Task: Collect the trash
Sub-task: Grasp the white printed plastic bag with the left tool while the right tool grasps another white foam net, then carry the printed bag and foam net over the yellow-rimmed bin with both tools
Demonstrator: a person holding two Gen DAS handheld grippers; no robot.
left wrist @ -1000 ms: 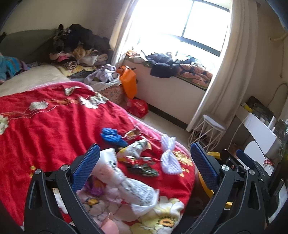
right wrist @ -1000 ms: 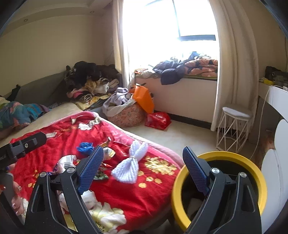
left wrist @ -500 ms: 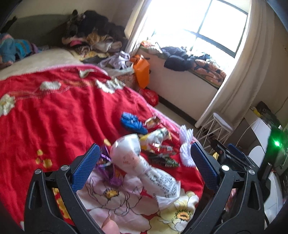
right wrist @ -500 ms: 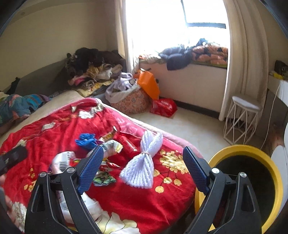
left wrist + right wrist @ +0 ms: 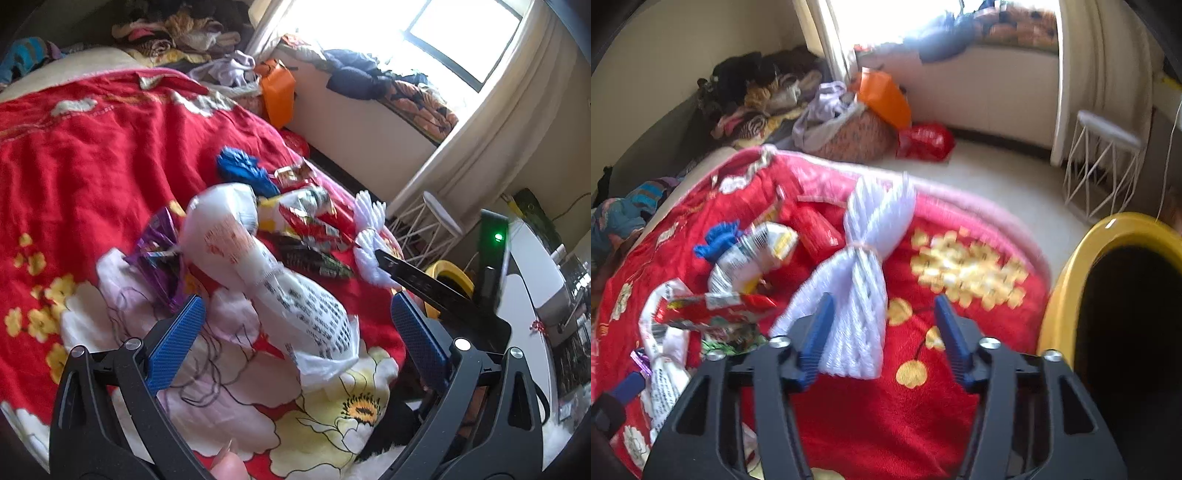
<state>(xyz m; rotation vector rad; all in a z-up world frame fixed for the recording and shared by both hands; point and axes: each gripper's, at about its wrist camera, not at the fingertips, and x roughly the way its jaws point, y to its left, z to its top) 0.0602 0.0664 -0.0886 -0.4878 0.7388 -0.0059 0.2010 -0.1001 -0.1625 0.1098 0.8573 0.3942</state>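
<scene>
Trash lies on a red flowered blanket [image 5: 74, 155]. My left gripper [image 5: 295, 332] is open just above the near end of a white printed plastic bag [image 5: 258, 266]. Beside the bag lie a purple wrapper [image 5: 159, 251], a blue crumpled piece [image 5: 240, 170] and red snack wrappers [image 5: 314, 221]. My right gripper [image 5: 884, 332] is open and low over the near end of a white tied bundle [image 5: 864, 258], which lies between the jaws. A yellow-rimmed bin [image 5: 1082, 266] stands right of the bed. The wrappers also show in the right wrist view [image 5: 713, 310].
Clothes are piled at the far end of the bed [image 5: 757, 88]. An orange bag [image 5: 882, 96] and a red bag [image 5: 923, 140] sit on the floor by the window wall. A white wire stool [image 5: 1104, 155] stands near the curtain. A white desk [image 5: 546, 295] is at the right.
Both grippers have dropped and moved in toward the bed. The left now hovers over the white bag; the right has narrowed its jaws and closed in on the white bundle.
</scene>
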